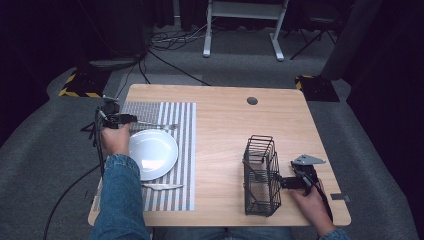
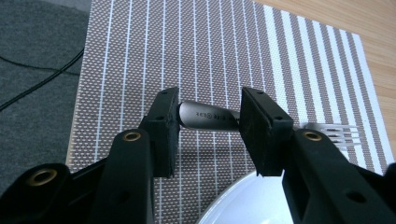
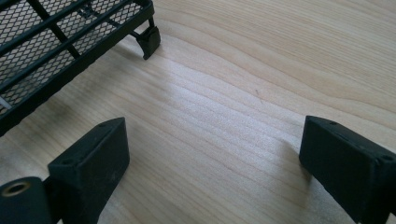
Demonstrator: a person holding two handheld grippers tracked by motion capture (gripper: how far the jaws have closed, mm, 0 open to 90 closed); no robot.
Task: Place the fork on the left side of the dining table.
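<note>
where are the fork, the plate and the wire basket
fork (image 2: 208, 115), left gripper view, on its handle between the jaws
plate (image 1: 155, 152), high view, on its bare centre
wire basket (image 1: 261, 172), high view, on its side wall

The high view looks forward and down from above the person's side, taking in the whole table and the grey floor beyond it — forearms enter from the bottom edge. The left gripper view sits low and close, looking along its 2 black jaws at the striped placemat, with the fork and the rim of the white plate just ahead; the high view shares this patch at the table's left. The right gripper view rides just above bare wood, facing across it — a corner of the wire basket at its upper left is shared with the high view.
</note>
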